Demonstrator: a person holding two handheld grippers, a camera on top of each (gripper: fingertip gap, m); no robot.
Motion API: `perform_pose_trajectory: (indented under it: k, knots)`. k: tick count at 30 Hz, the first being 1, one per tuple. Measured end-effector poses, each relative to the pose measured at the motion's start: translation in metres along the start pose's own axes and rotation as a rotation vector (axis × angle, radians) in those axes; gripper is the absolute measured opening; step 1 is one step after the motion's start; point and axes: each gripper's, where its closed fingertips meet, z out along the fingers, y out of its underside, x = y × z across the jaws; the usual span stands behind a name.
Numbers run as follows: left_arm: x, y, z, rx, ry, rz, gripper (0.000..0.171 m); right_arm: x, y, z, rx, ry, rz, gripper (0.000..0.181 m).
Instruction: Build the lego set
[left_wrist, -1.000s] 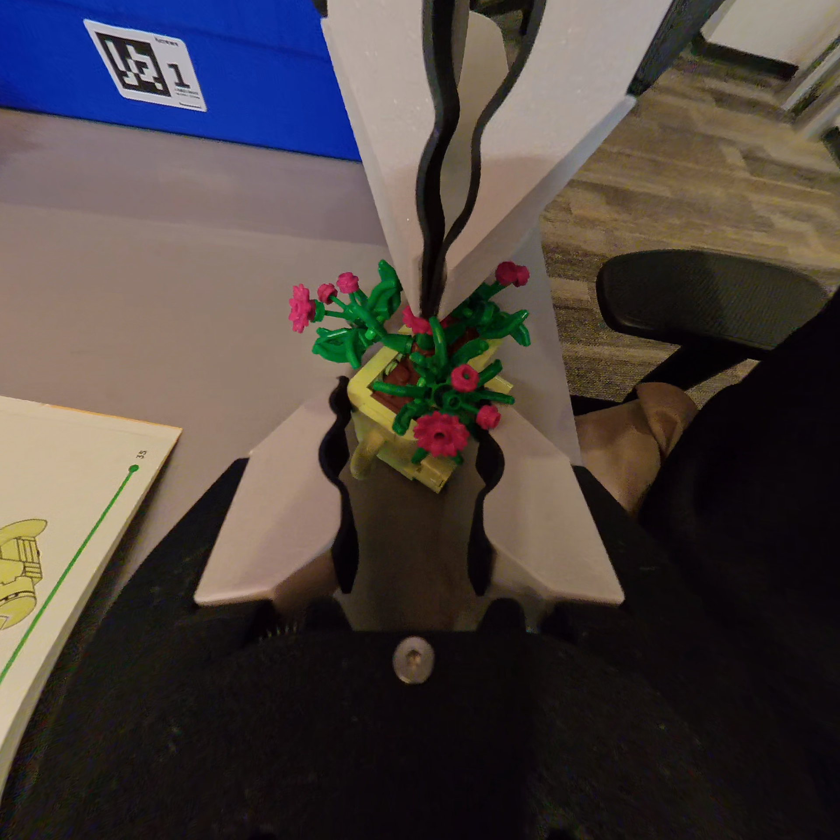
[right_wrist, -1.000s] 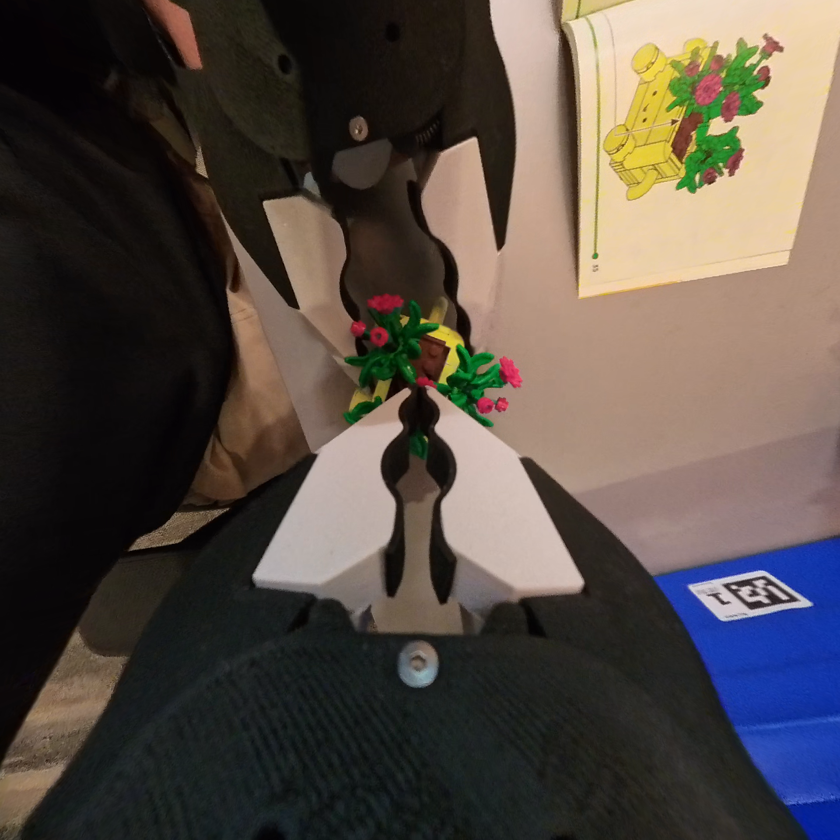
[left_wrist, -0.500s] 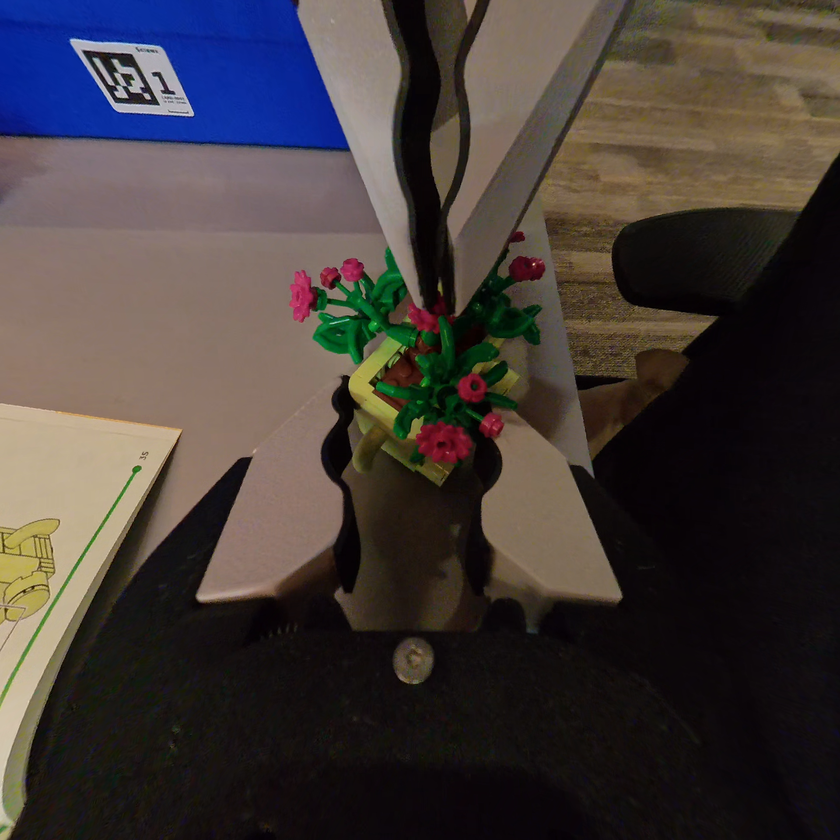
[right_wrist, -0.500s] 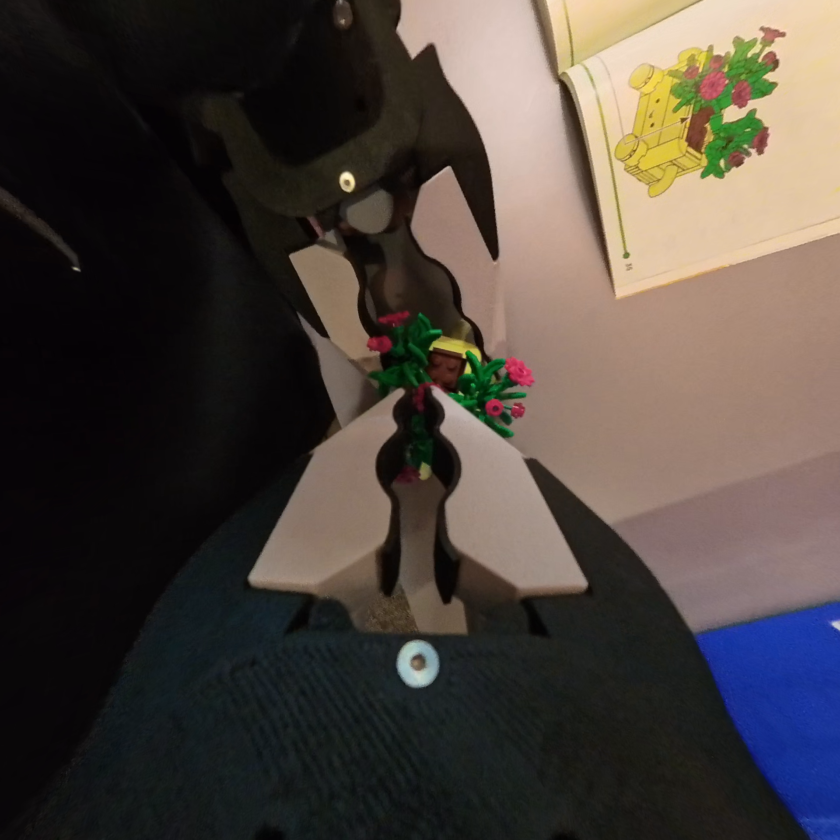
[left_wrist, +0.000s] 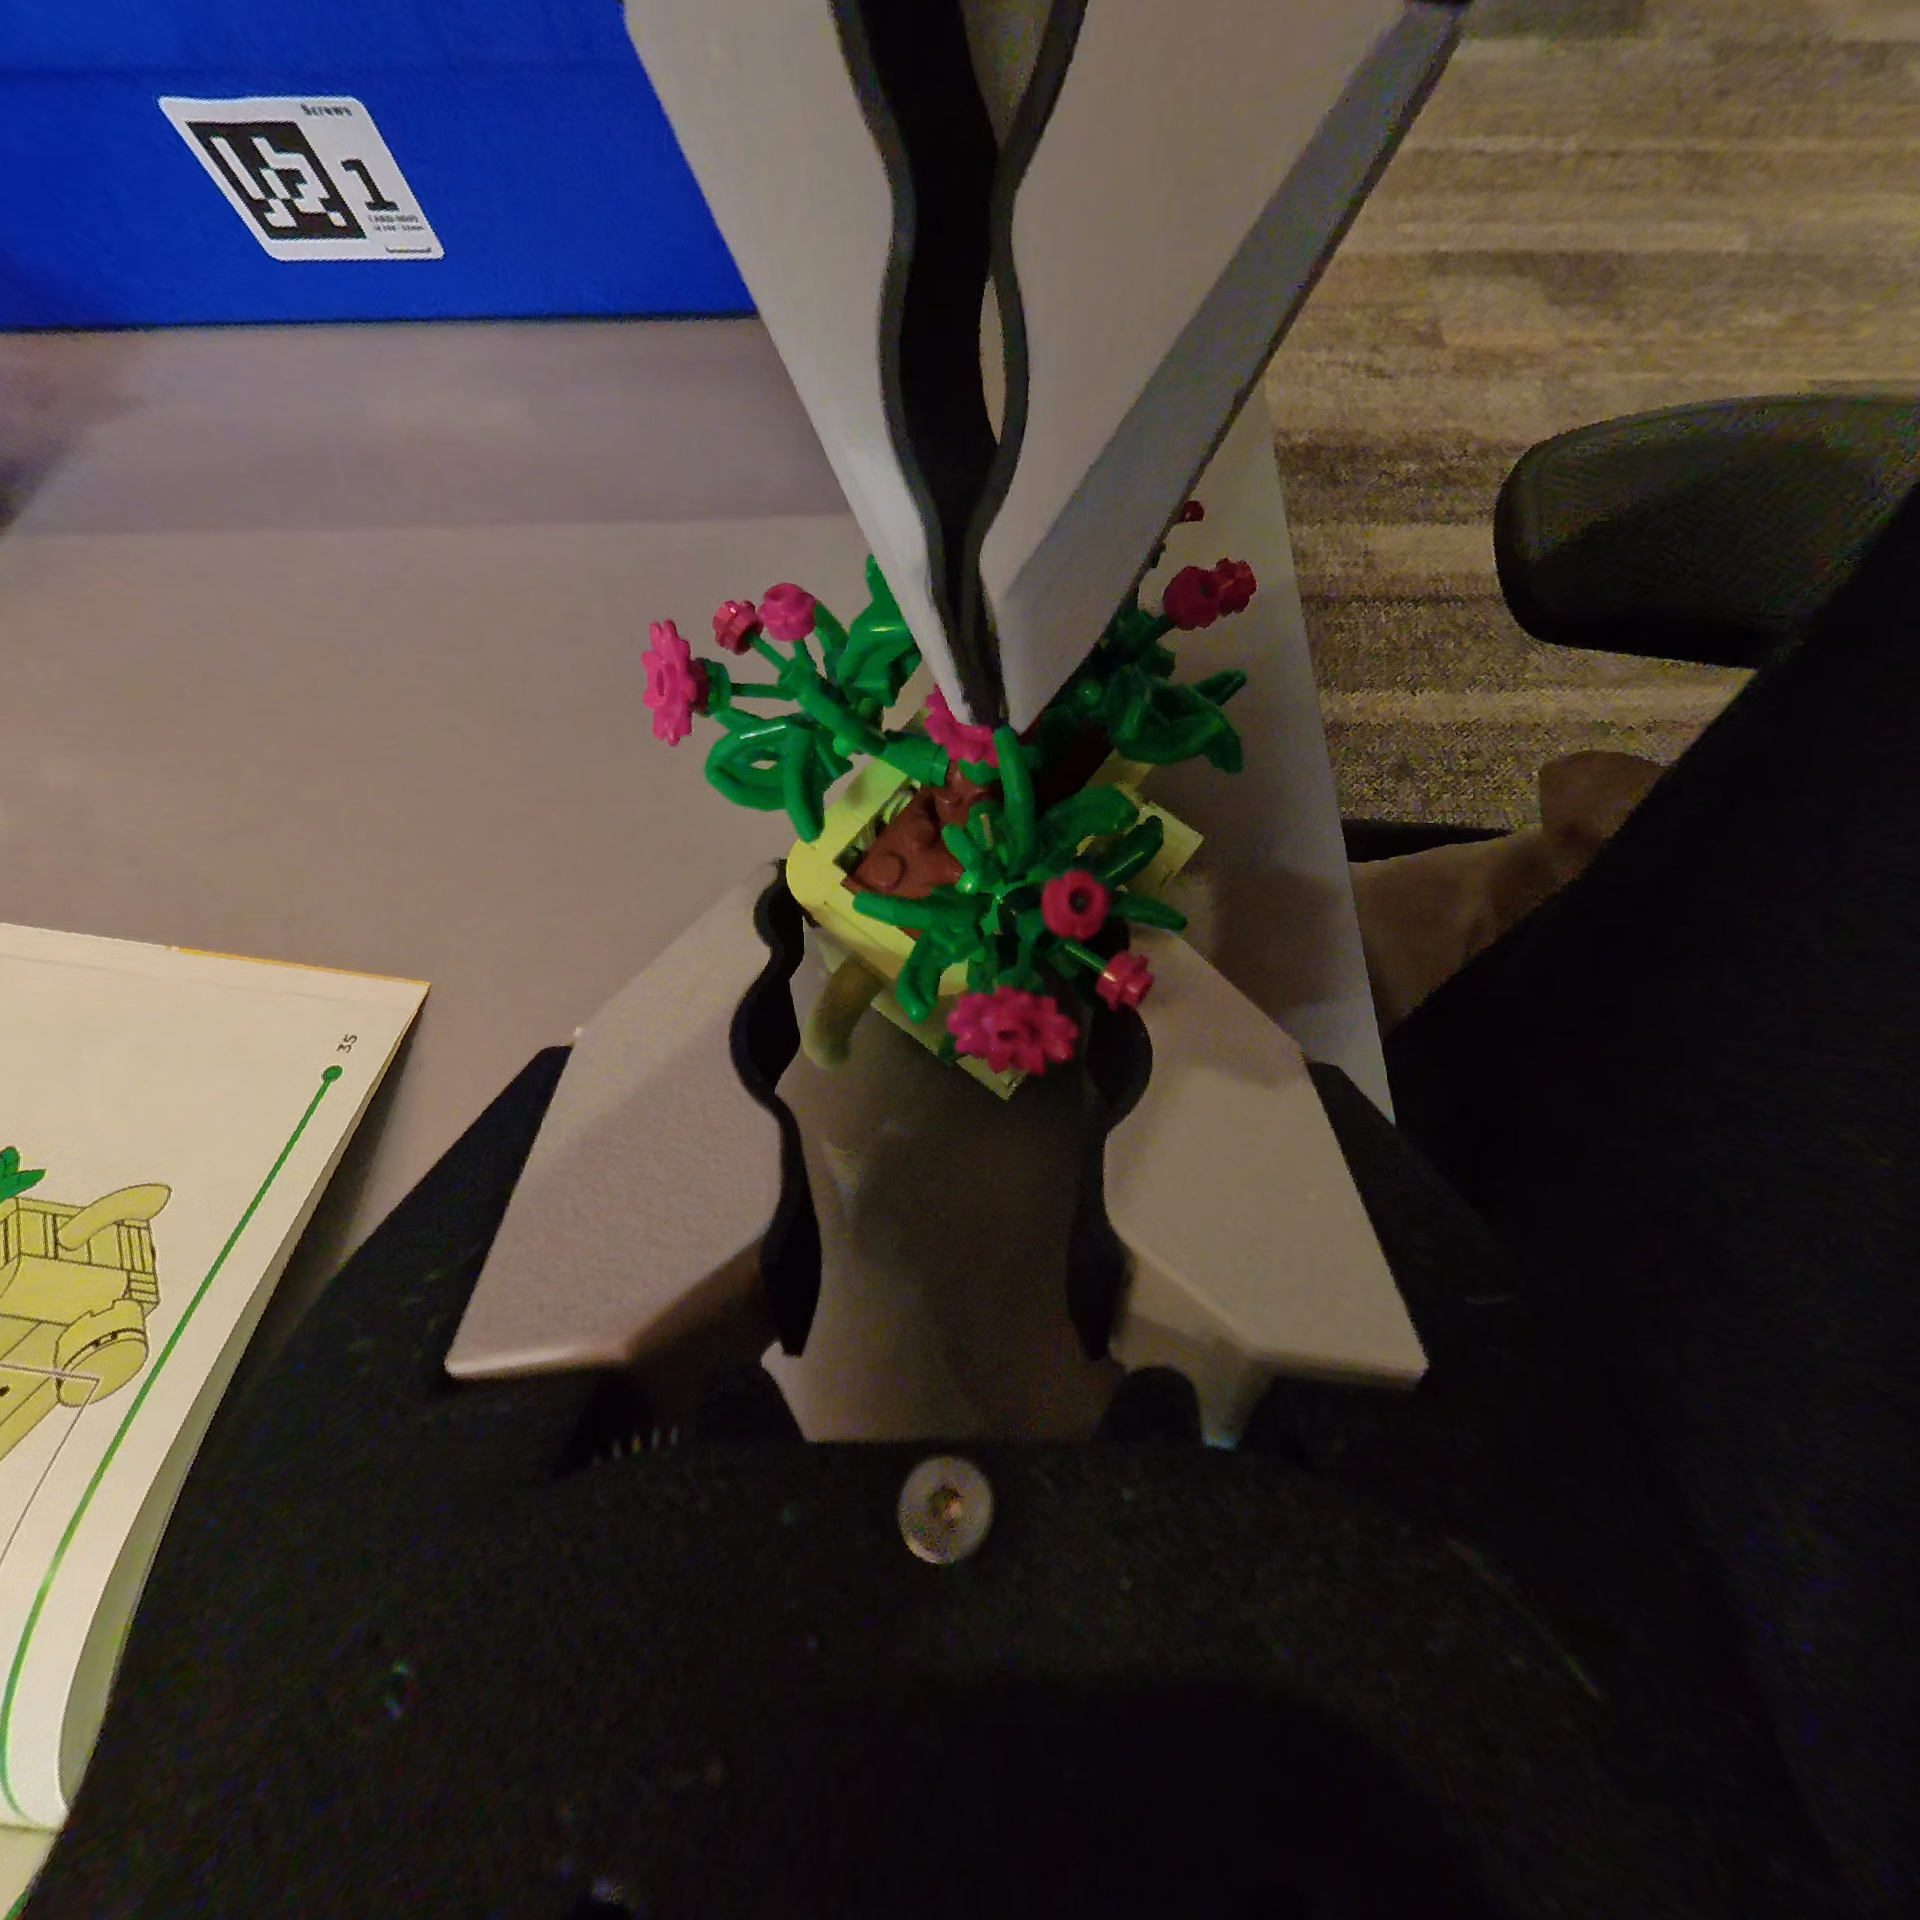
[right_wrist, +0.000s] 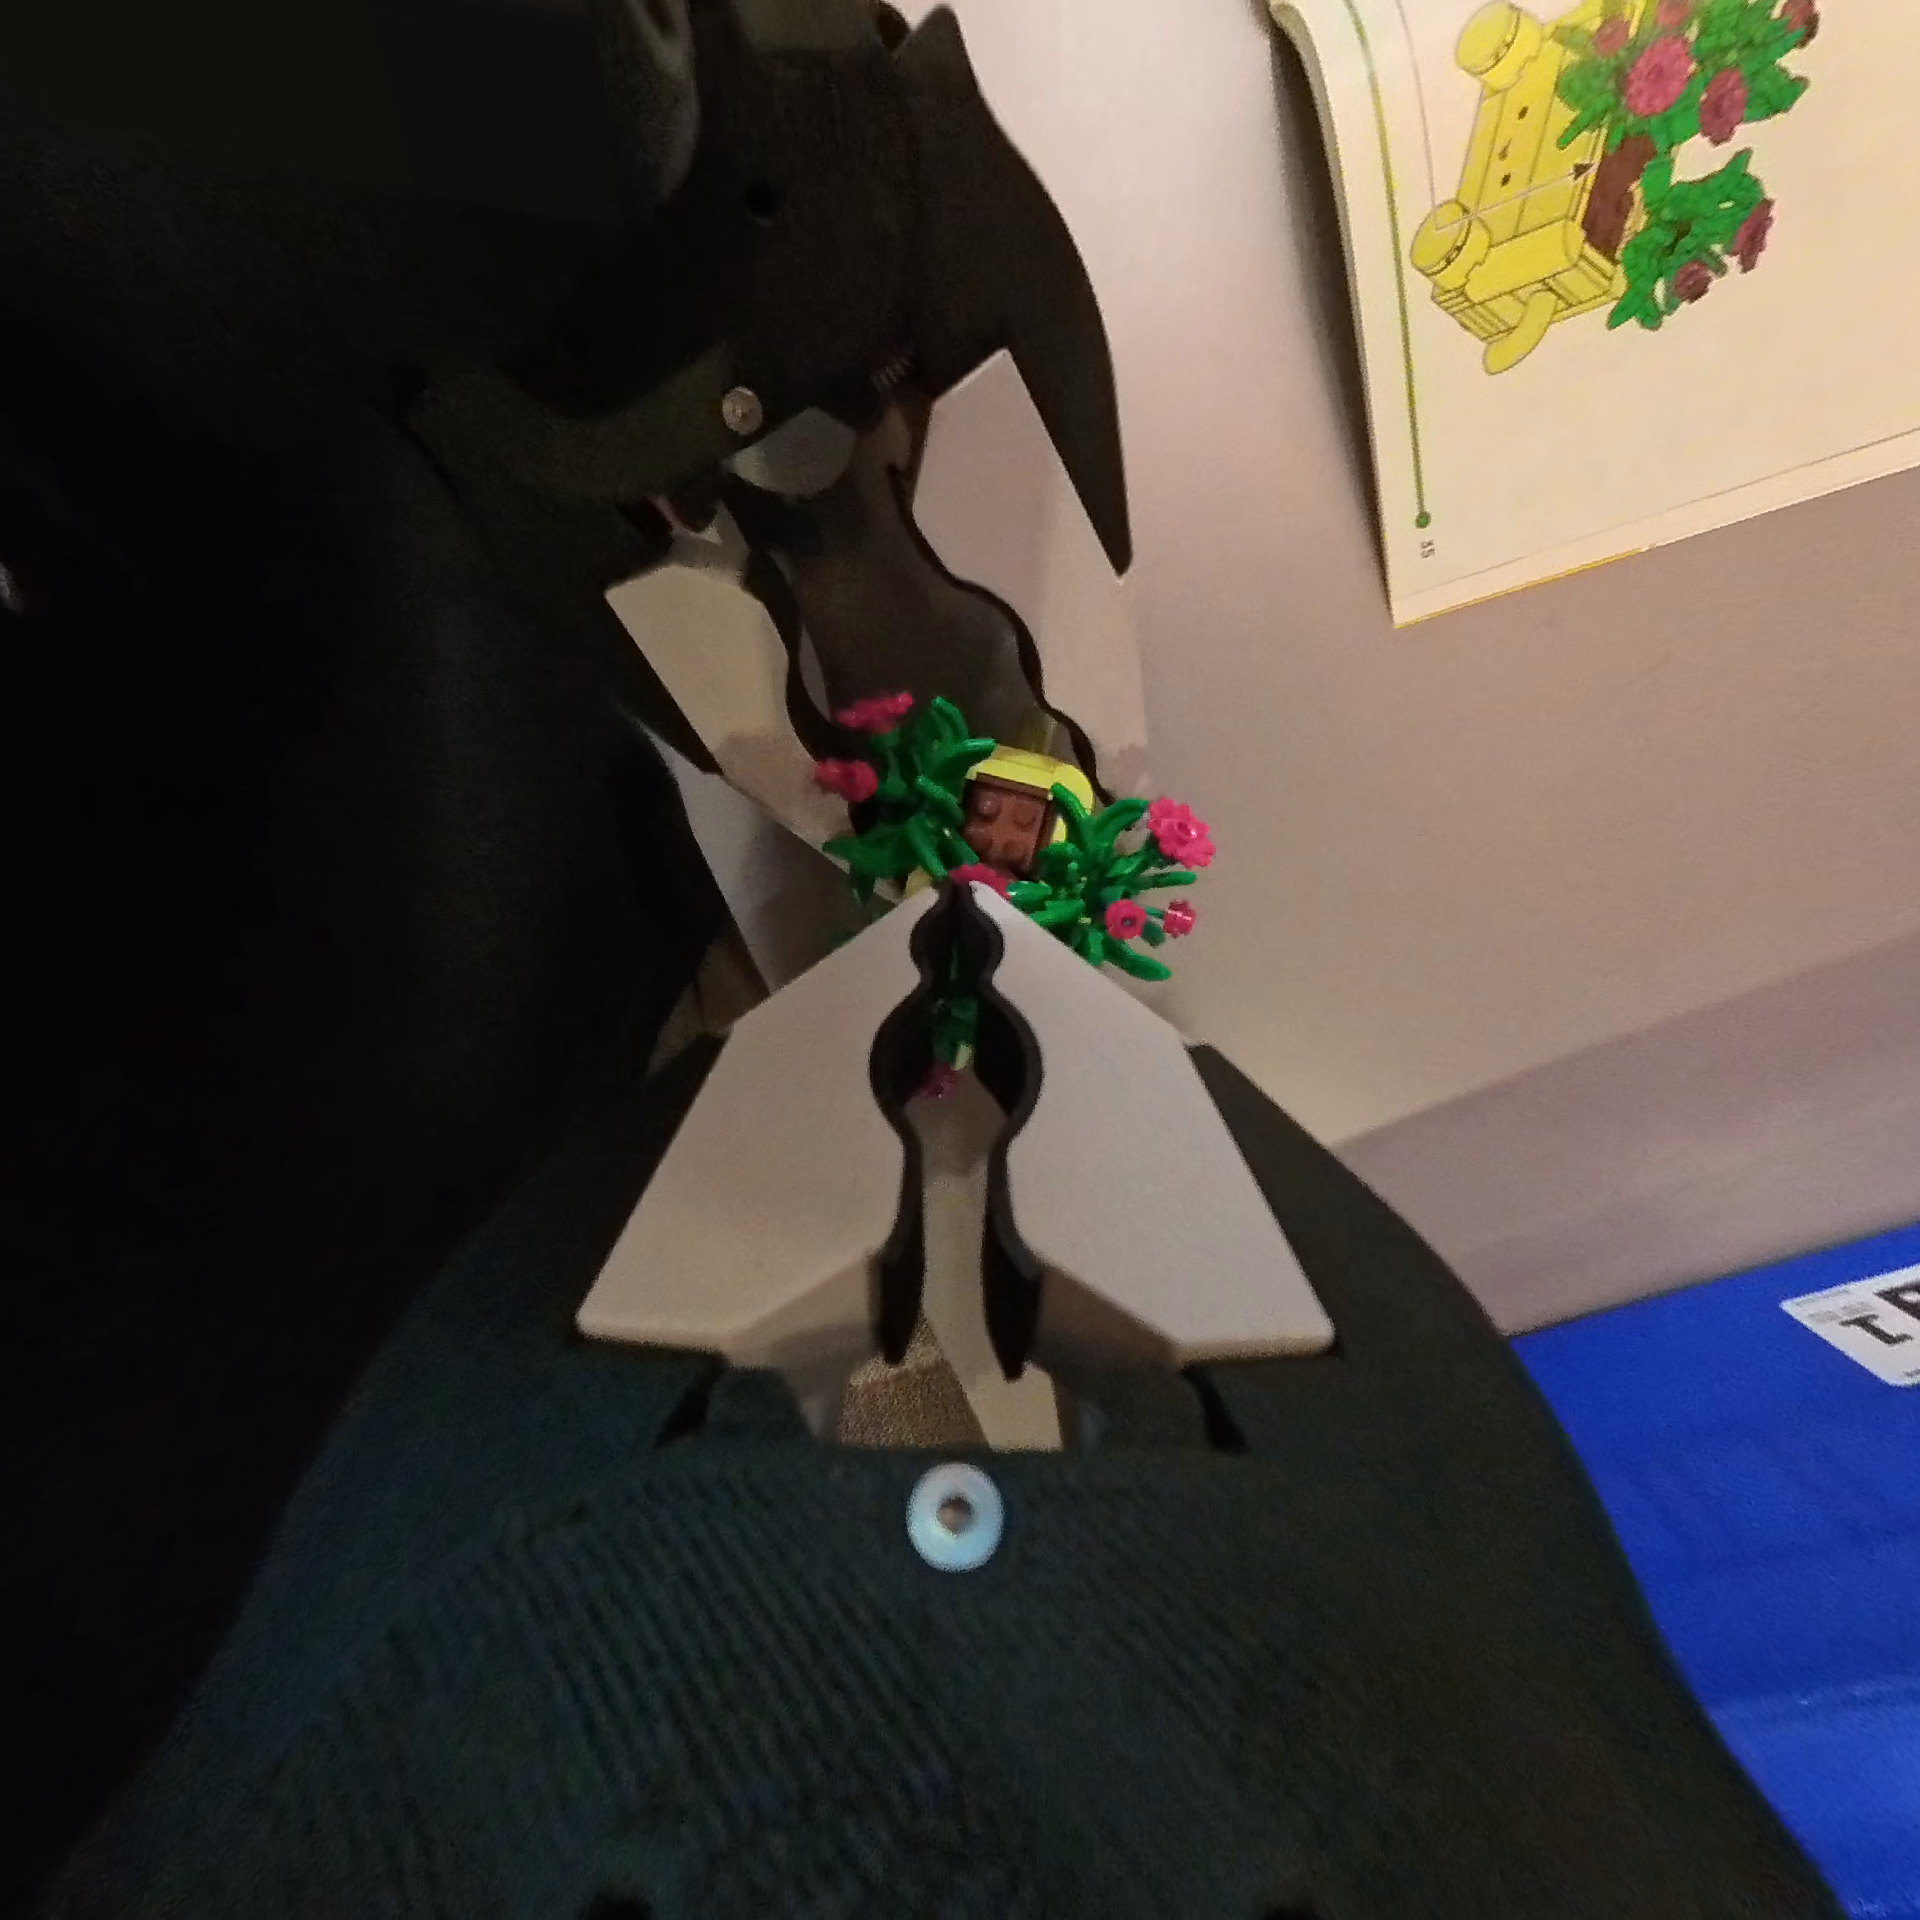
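The lego model is a yellow planter (left_wrist: 826, 883) with brown soil, green leaves and pink flowers. My left gripper (left_wrist: 956, 966) is shut on the planter's sides and holds it above the grey table (left_wrist: 312, 675). My right gripper (left_wrist: 977, 707) comes in from the far side with its tip among the flowers at the planter's top. In the right wrist view my right gripper (right_wrist: 956, 899) is shut on a green flower stem (right_wrist: 954, 1023) that lies between its pads. The planter (right_wrist: 1029, 774) sits just beyond the tip, held by the left gripper (right_wrist: 966, 748).
An open instruction booklet (left_wrist: 156, 1195) lies on the table at the left; it also shows in the right wrist view (right_wrist: 1610, 260). A blue box (left_wrist: 468, 208) with a marker label stands at the table's far edge. A black chair armrest (left_wrist: 1683, 520) and a person's dark clothing (left_wrist: 1714, 1039) are at the right. My hands' fingertips stand some 5 cm from each other.
My right gripper has pressed closer onto the top of the planter, and the green stem now shows deeper between its pads. My left gripper keeps its hold on the planter.
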Motion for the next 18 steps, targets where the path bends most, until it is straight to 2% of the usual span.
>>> perform_pose_trajectory:
  k: [8,12,18]
  knots:
    - [0.0012,0.0047,0.003,-0.036,-0.023,0.023,0.055,-0.0036,0.0001,0.0019,-0.066,-0.009,0.059,0.0]
    - [0.001,0.0077,0.0055,-0.062,-0.031,0.032,0.06,-0.0001,0.001,0.0012,-0.097,0.04,0.03,0.0]
    - [0.002,0.0082,0.006,-0.067,-0.004,0.011,0.058,-0.0022,0.0007,0.002,-0.121,0.026,0.048,0.0]
